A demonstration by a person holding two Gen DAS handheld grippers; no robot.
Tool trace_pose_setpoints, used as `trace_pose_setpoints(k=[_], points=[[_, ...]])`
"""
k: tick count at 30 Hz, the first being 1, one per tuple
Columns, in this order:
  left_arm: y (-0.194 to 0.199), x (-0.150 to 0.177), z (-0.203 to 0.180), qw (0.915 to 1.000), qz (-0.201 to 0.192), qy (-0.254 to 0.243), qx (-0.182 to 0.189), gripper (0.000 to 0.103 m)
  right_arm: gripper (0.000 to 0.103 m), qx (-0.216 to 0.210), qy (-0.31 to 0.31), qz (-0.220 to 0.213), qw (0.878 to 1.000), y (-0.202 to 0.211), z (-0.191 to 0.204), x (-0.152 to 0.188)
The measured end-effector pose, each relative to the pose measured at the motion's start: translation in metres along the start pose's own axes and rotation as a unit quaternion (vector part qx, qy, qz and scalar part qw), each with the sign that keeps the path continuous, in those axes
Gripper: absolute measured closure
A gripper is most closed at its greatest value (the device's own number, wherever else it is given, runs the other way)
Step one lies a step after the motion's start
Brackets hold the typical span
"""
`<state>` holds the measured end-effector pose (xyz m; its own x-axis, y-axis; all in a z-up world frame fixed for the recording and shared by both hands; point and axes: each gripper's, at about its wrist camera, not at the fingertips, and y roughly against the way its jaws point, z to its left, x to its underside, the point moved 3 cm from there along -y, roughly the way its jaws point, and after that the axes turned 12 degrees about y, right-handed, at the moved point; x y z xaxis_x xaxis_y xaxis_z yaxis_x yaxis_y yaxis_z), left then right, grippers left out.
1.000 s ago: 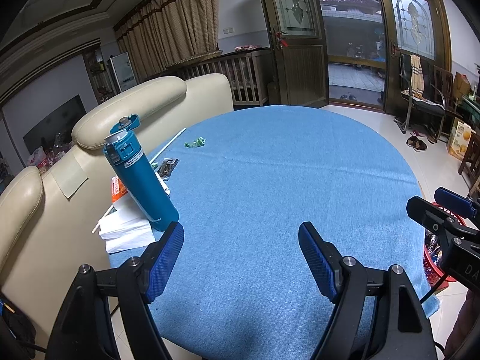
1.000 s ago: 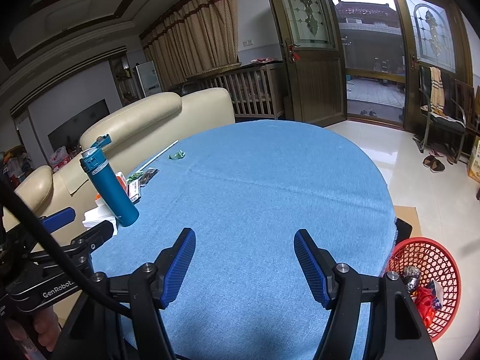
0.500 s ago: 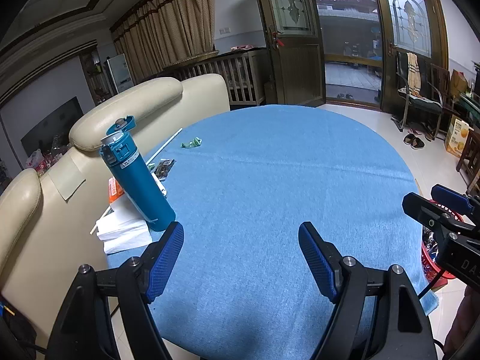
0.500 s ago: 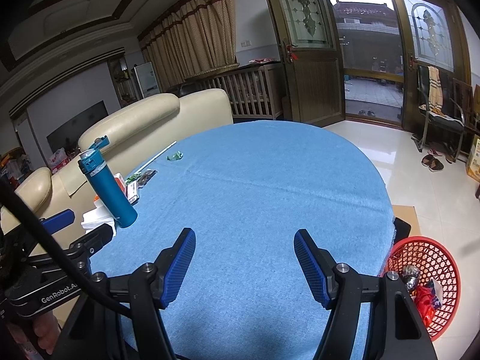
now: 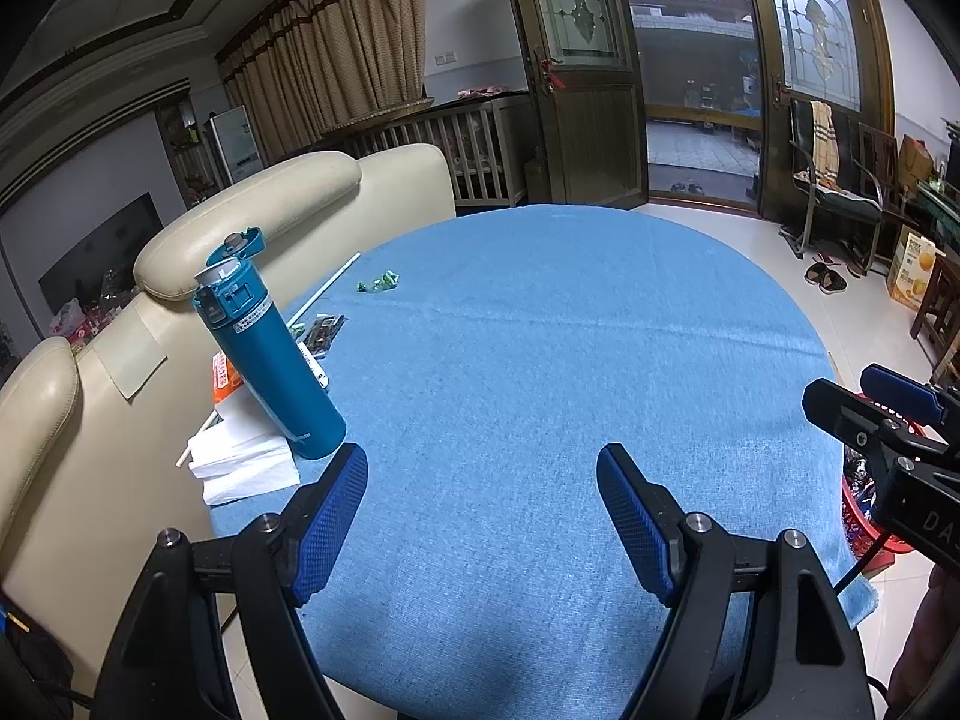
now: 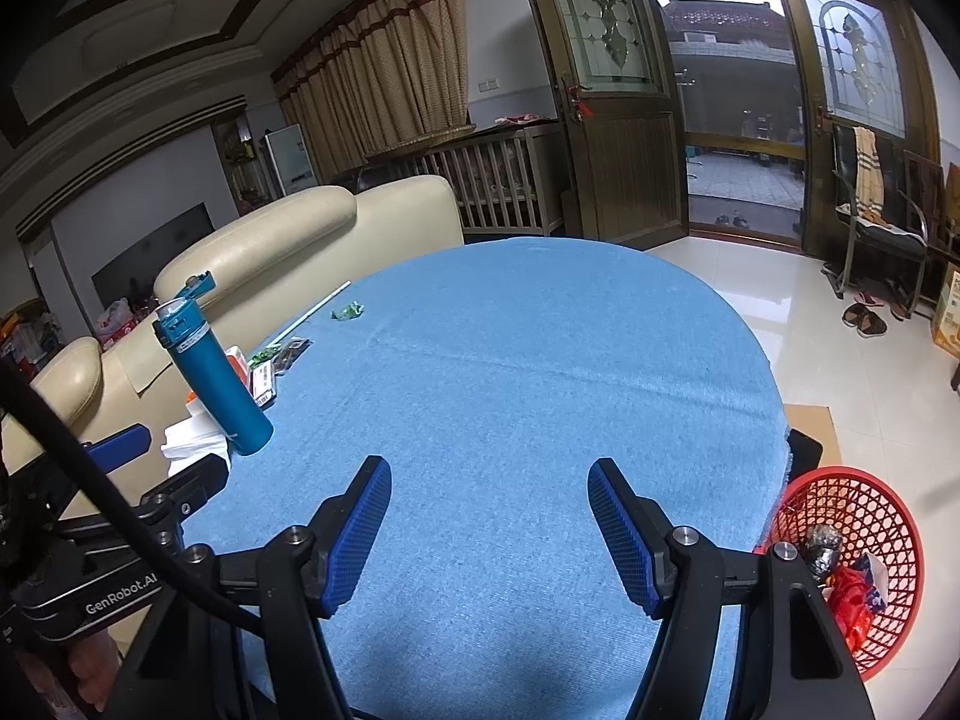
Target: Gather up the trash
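Right wrist alone shows trash (image 6: 849, 585) inside red basket (image 6: 882, 516).

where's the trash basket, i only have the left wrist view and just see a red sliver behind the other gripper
observer: the red basket stands on the floor, just off the right edge of the blue tablecloth.
operator: anything in it yet
observer: yes, a crumpled silver ball and some red wrappers lie inside.
operator: is the right gripper carrying something
observer: no, the right gripper has its fingers spread apart, with only the cloth showing between them.
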<state>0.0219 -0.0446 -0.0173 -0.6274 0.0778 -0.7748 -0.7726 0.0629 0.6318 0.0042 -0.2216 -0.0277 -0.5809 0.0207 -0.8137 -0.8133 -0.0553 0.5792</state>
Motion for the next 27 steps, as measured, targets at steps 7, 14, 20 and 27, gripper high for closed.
trace_pose_setpoints(k=[7,14,20,27], points=[[0.0,0.001,-0.001,1.0,0.0,0.0,0.001,0.023,0.031,0.0,0.0,0.0,1.0,0.0,0.0,0.0],[-0.003,0.002,0.0,1.0,0.002,0.001,0.004,0.024,0.031,0.002,-0.001,0.002,1.0,-0.003,-0.001,0.001],[-0.011,0.003,0.002,1.0,0.007,0.004,0.004,0.023,0.031,0.005,0.004,0.007,1.0,-0.009,0.0,0.001],[-0.034,0.001,0.0,0.9997,0.023,0.004,0.011,0.024,0.031,0.009,0.007,0.017,1.0,-0.027,-0.004,-0.001]])
